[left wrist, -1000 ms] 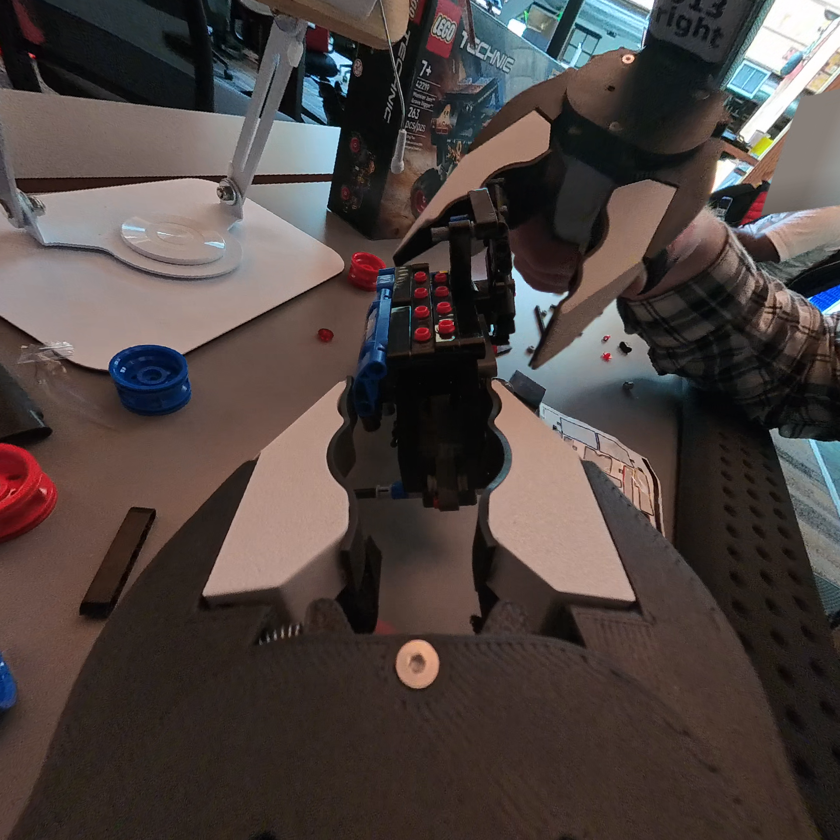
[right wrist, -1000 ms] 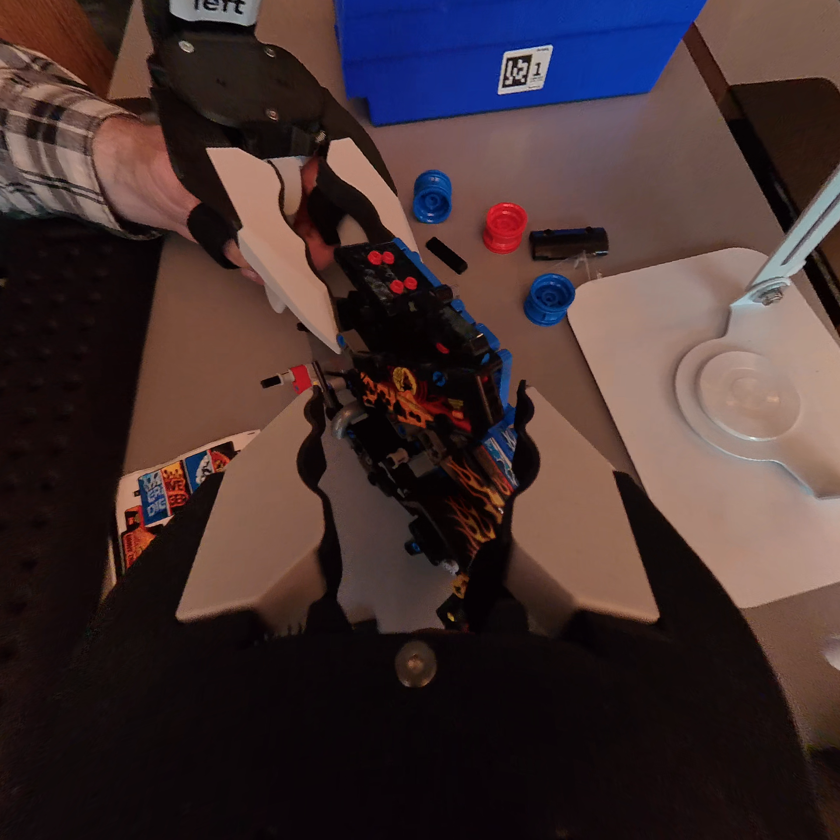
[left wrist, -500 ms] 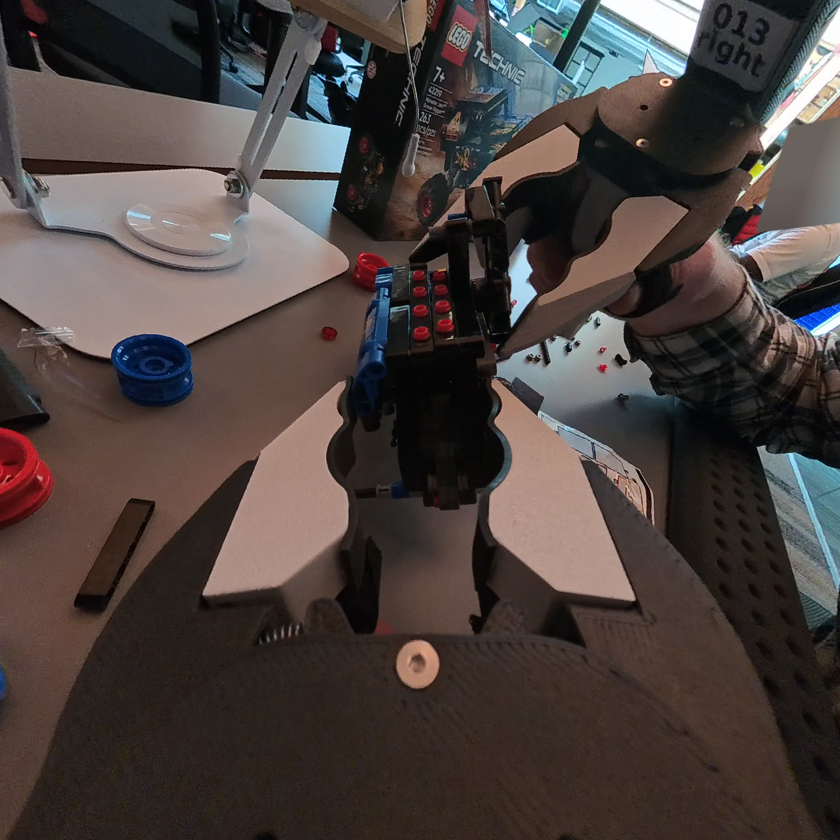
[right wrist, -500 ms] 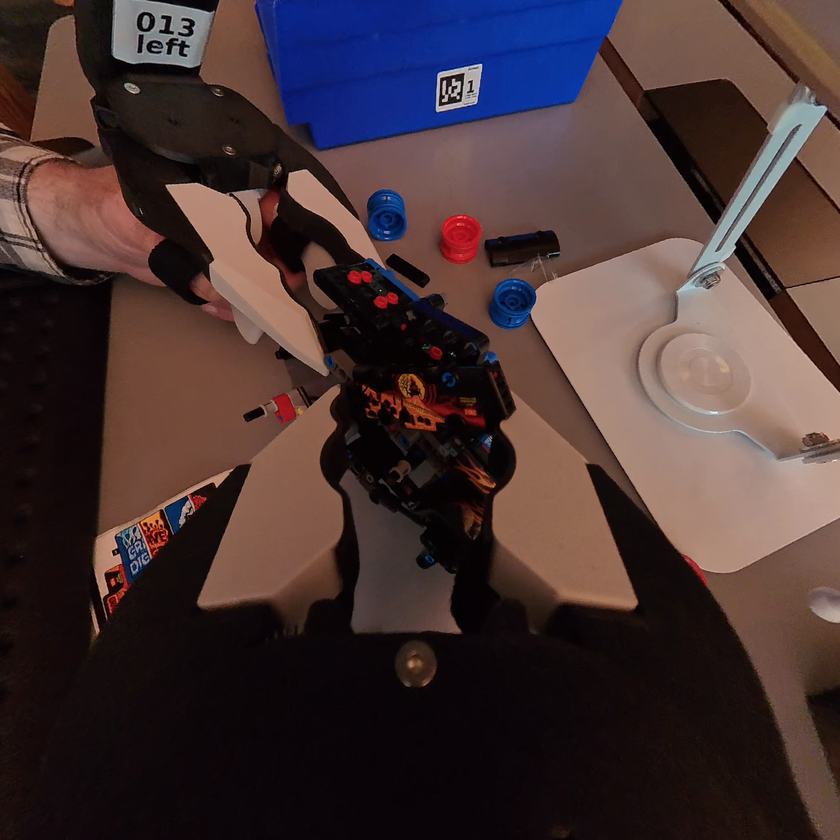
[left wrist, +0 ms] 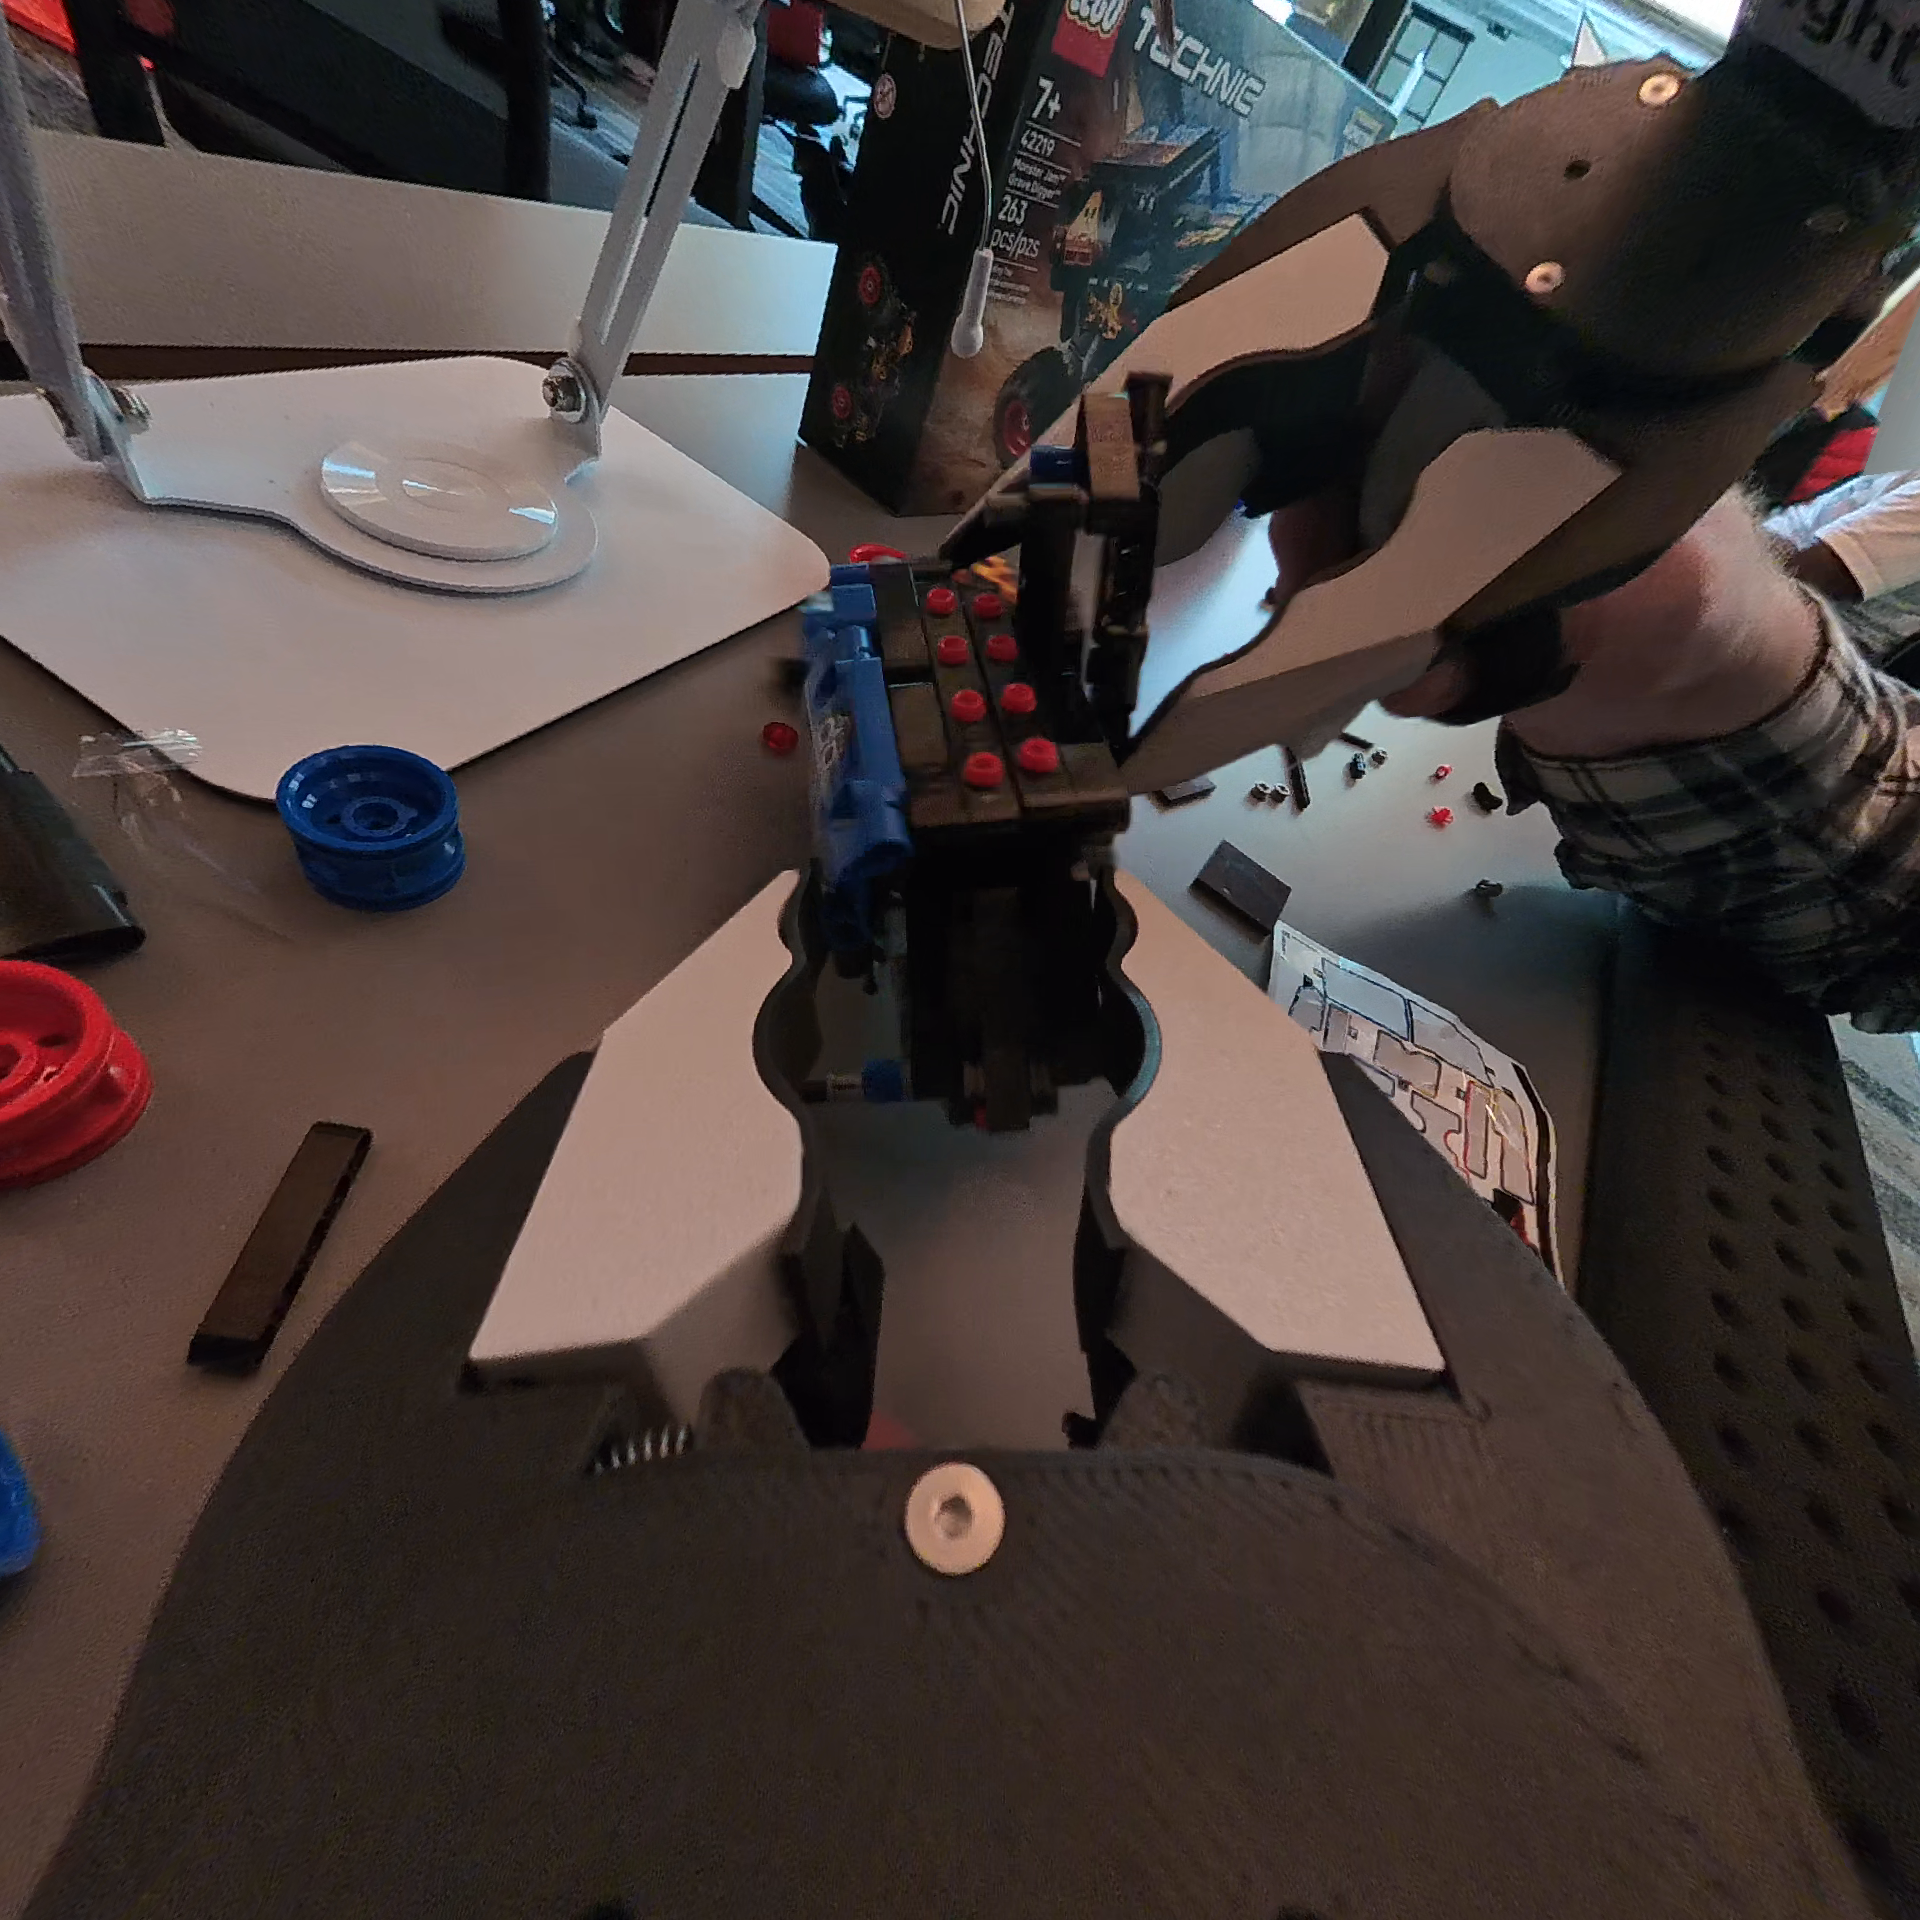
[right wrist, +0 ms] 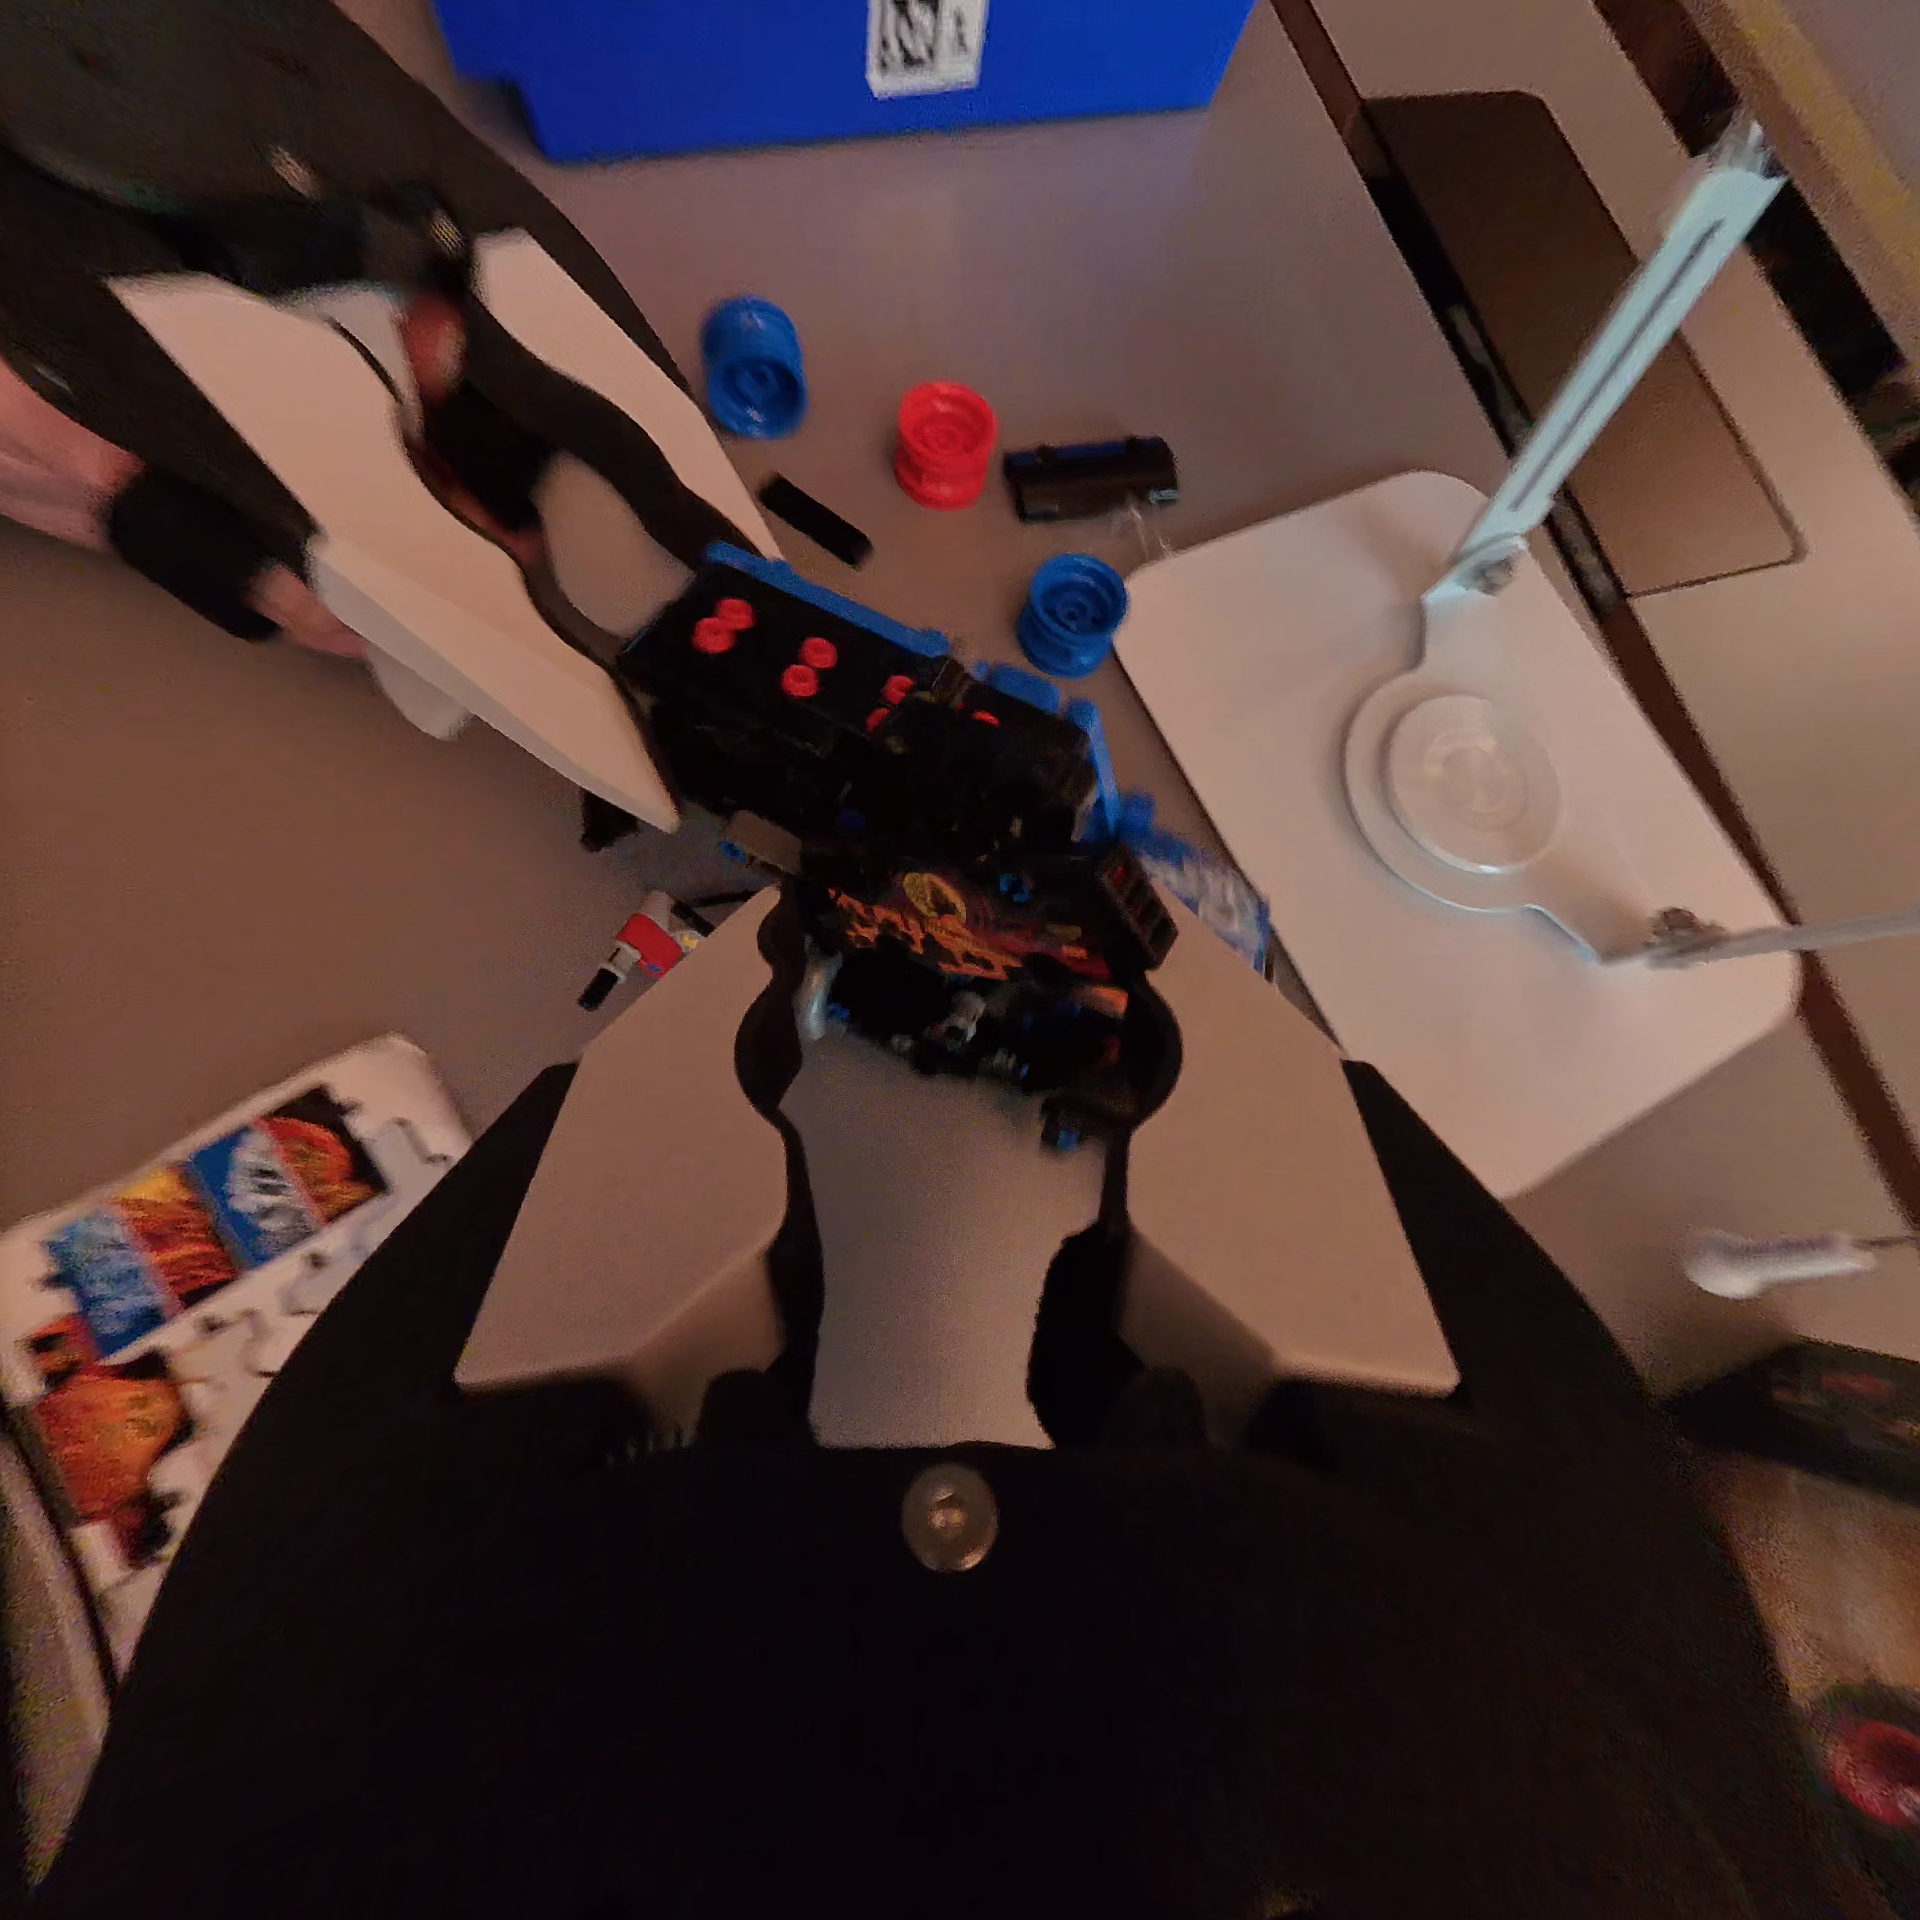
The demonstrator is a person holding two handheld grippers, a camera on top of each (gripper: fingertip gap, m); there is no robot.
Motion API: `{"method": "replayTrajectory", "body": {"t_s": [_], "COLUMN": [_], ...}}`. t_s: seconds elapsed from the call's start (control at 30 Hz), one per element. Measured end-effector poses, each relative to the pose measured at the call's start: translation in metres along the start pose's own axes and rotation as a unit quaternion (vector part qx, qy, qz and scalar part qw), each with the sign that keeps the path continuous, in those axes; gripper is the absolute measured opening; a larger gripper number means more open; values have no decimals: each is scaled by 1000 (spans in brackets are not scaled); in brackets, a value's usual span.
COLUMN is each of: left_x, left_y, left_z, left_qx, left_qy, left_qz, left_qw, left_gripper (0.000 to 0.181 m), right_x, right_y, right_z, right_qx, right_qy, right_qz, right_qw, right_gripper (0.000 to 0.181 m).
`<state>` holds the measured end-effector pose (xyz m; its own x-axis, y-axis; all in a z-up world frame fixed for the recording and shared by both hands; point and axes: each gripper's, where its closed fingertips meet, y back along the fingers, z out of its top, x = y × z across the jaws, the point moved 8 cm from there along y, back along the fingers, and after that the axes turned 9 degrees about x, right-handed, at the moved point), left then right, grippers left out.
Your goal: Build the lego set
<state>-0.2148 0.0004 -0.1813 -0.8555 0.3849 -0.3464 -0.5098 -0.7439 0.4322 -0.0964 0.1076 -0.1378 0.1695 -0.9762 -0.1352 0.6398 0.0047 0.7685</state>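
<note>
As clamped, model [left wrist: 966, 790] between hand-held grippers [left wrist: 951, 997].

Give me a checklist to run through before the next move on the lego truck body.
1. Left tongs shut on the truck body: ok.
2. Right tongs shut on its other end: ok.
3. Body held off the table: ok.
4. Loose wheels in reach, blue wheel and red wheel: ok.
5. Sticker sheet clear of the tongs: ok.
6. All pieces seated: cannot tell.
</note>
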Motion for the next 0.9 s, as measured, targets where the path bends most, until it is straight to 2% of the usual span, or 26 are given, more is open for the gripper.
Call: {"method": "replayTrajectory", "body": {"t_s": [0.07,0.17,0.27,0.4,0.5,0.6,0.63,0.77,0.9], "left_x": [0,-1,-1,-1,-2,-1,-1,-4,-9], "left_y": [0,1,-1,-1,-2,-1,-1,-2,-6], "left_z": [-1,1,0,0,0,0,0,-1,-3], "left_qx": [3,-5,5,10,13,10,9,18,34], "left_qy": [-4,0,-16,-30,-35,-32,-34,-54,-85], "left_qz": [7,-21,-1,6,6,8,10,15,24], "left_qw": [1000,1000,1000,999,999,999,999,998,995], "left_gripper": [48,48,48,48,48,47,47,48,65], "right_x": [-3,1,0,-5,-6,-6,-5,-5,-11], "right_y": [-3,4,0,7,12,14,14,15,25], "right_z": [-4,1,-5,-12,-15,-20,-21,-27,-19], "right_qx": [11,-5,18,29,14,25,35,66,26], "right_qy": [5,8,44,84,97,95,99,104,97], "right_qz": [-12,14,20,44,84,126,132,139,117], "right_qw": [1000,1000,999,995,992,987,986,983,988], "right_gripper": [59,60,60,39,29,26,20,30,34]}}
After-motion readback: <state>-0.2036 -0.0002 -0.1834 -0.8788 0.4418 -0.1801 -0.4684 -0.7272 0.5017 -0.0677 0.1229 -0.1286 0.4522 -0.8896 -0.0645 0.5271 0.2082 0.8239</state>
